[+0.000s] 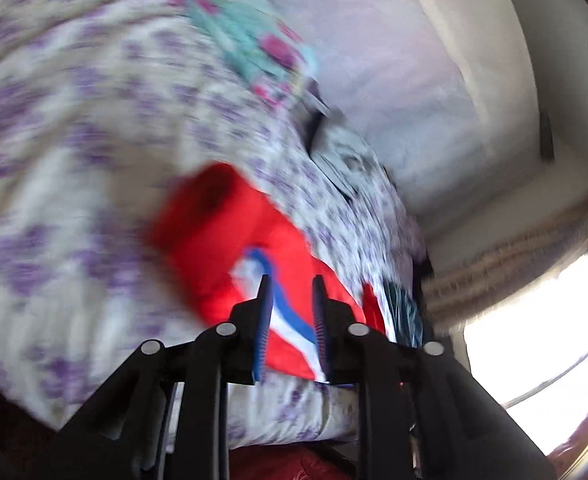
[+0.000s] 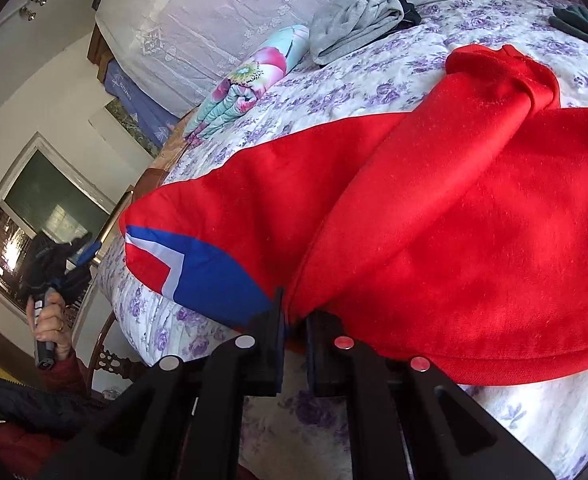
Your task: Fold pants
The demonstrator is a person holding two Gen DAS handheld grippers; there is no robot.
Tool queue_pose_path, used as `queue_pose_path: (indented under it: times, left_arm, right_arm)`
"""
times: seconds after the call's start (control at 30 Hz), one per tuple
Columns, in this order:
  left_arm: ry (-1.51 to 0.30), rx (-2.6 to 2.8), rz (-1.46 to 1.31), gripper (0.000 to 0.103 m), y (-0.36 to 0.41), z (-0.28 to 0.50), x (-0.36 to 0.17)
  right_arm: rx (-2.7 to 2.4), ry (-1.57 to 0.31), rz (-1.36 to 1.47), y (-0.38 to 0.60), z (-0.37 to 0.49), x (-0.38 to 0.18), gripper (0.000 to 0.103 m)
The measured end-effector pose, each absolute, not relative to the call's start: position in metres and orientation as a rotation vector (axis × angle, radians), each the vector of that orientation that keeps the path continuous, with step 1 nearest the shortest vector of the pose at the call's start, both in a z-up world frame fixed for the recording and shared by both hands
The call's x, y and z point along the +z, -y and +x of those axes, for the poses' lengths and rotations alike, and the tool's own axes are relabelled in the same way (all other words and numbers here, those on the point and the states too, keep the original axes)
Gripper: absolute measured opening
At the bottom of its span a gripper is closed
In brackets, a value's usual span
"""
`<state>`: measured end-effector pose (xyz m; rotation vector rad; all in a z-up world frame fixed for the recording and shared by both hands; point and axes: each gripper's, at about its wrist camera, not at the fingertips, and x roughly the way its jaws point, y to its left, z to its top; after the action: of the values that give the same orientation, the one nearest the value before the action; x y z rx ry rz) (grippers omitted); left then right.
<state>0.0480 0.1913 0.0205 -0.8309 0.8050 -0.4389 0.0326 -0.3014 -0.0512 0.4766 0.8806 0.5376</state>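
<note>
The right gripper point(image 2: 294, 312) pinches fleecy red pants point(image 2: 434, 216); the left gripper point(image 1: 292, 304) hangs released.

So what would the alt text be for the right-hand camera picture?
Red pants with a blue and white patch lie partly folded on a purple-flowered bedspread, their near edge pinched in the right gripper. The left gripper is held off the bed's side, with grey clothes behind.

Purple-flowered bedspread point(image 2: 374, 76), folded floral quilt point(image 2: 250, 80) beside crumpled grey garment point(image 2: 354, 20), white lace cover point(image 2: 214, 12)
</note>
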Motion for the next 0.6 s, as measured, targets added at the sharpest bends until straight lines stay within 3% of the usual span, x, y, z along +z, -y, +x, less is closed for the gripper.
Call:
queue_pose_path:
  times: [0.2,0.23,0.27,0.37,0.53,0.6]
  left_arm:
    - [-0.889,-0.329,-0.606,0.023,-0.145,0.113,-0.006]
    - [-0.91,-0.31,-0.612,0.005,-0.152,0.125,-0.022]
    - [-0.943,-0.302,-0.655,0.003,-0.162,0.138,-0.044]
    - [-0.909,-0.412,-0.843,0.002,-0.189,0.144,-0.064]
    - [-0.9,-0.385,-0.821,0.0,-0.184,0.124,-0.048]
    - [-0.85,-0.441,-0.849,0.006,-0.185,0.112,-0.033]
  right_arm:
    - [0.548,-0.873,0.501,0.304,0.032,-0.054,0.008]
    - [0.552,-0.87,0.508,0.304,0.033,-0.055,0.009]
    - [0.557,-0.868,0.512,0.304,0.033,-0.056,0.009]
    - [0.548,-0.861,0.489,0.301,0.032,-0.055,0.01]
    - [0.555,-0.863,0.489,0.302,0.031,-0.054,0.012]
    - [0.558,-0.866,0.479,0.302,0.031,-0.053,0.013]
